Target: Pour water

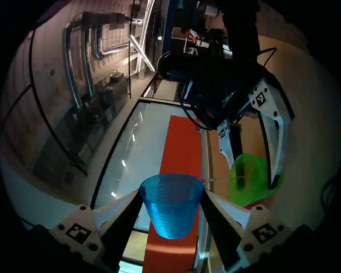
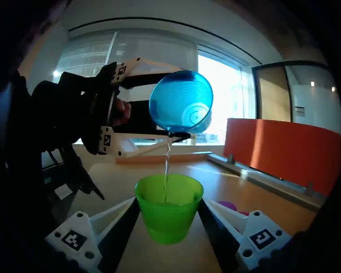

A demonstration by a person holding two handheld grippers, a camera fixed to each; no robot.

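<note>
The pour is under way, not finished: a thin stream of water (image 2: pixel 167 159) runs from one cup into the other, and what is left, by my judgement, is to empty or right the upper cup and set things down.

In the right gripper view, furthest left, a hand (image 2: pixel 119 111) holds the left gripper (image 2: pixel 181 101). Its two fingers are closed onto the sides of the blue cup (image 2: pixel 181 102), which is tipped well over with its lip lowest. How much water remains in it I cannot tell.

Directly below the blue cup is the green cup (image 2: pixel 169 207). The right gripper (image 2: pixel 169 202) has it pinched upright between both fingers, over the near middle of the bench (image 2: pixel 225 182). Whether it touches the bench I cannot tell. Some water has gathered in it; the level is hard to read through the tinted wall.

To the right, an orange panel (image 2: pixel 284 145) stands along the far edge of the bench.
</note>
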